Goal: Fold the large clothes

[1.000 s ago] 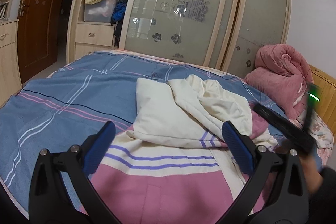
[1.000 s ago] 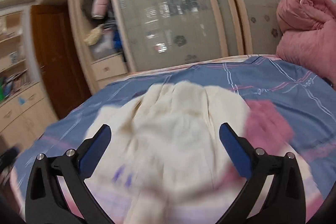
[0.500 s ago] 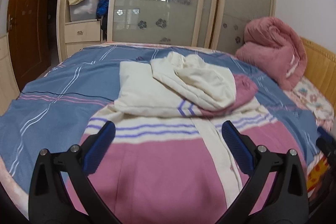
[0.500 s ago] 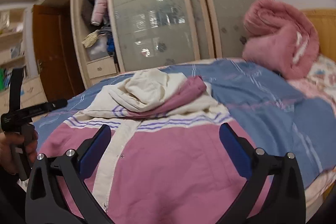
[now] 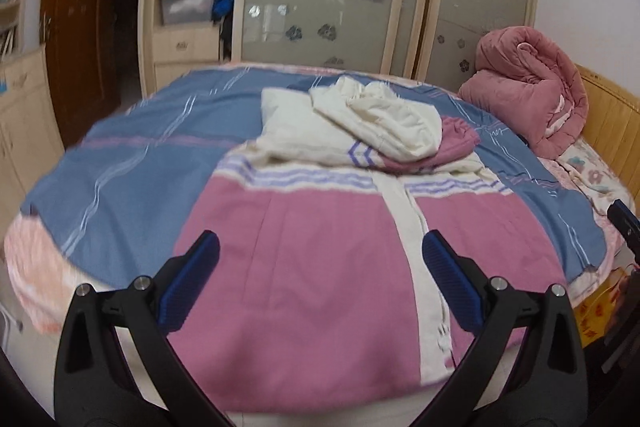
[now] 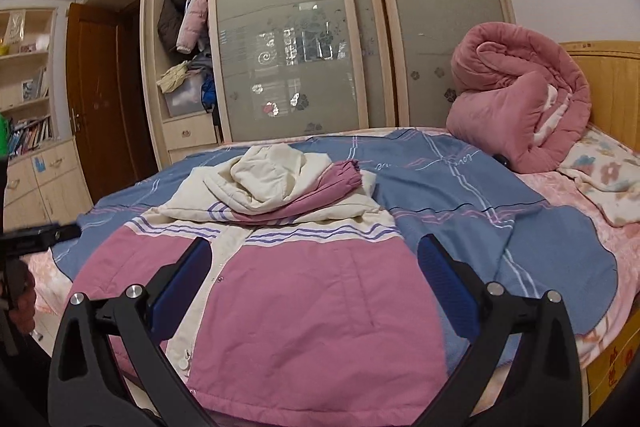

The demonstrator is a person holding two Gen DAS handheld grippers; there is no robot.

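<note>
On the bed, over its blue striped sheet, a large pink and cream jacket lies spread flat with its front up, hem toward the near edge. Its cream button placket runs down the middle, and purple stripes cross the chest. Both sleeves and the cream hood are folded in over the upper part of the jacket, with one pink cuff lying on top, pointing toward the headboard side.

Both tongs hover above the lower half of the jacket, touching nothing. The left tongs are spread wide with nothing between the blue pads, the placket showing just inside the right-hand pad. The right tongs are likewise wide apart and hold nothing; in this view the left tongs appear at the far left edge, gripped in a hand.

A rolled pink quilt sits near the wooden headboard, well apart from the jacket. Behind the bed stands a wardrobe with frosted sliding doors.
</note>
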